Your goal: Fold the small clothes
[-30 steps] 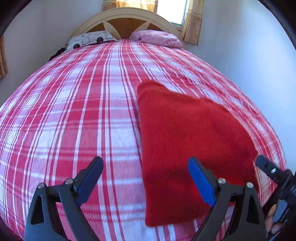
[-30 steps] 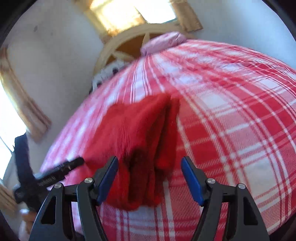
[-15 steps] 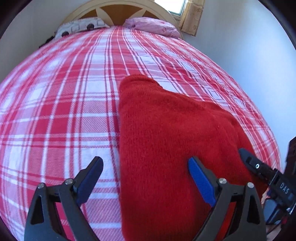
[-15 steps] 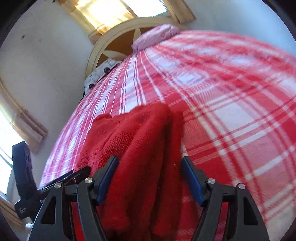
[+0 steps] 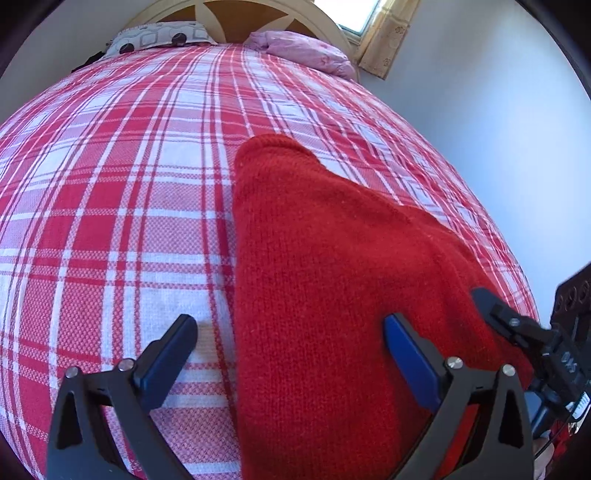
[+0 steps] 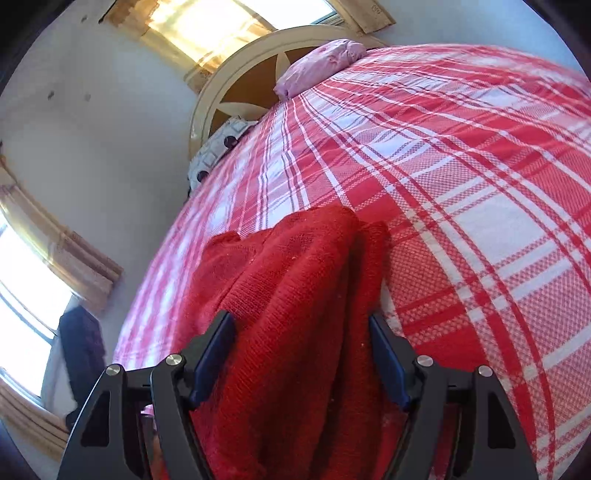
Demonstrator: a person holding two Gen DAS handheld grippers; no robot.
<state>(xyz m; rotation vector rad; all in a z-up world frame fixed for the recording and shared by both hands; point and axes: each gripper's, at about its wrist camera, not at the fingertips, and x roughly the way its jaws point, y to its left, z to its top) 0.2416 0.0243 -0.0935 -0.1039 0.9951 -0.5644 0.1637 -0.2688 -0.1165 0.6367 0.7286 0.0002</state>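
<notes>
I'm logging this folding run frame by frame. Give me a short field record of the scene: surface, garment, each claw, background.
surface: bed with red and white plaid cover
garment: red knit garment, lying on the cover, a lengthwise fold showing in the right wrist view
left claw: open, straddling the garment's left edge, one finger over the cover, the other over the knit
right claw: open, fingers either side of the garment's folded ridge
background: pink pillow, patterned pillow, headboard, curtained window
</notes>
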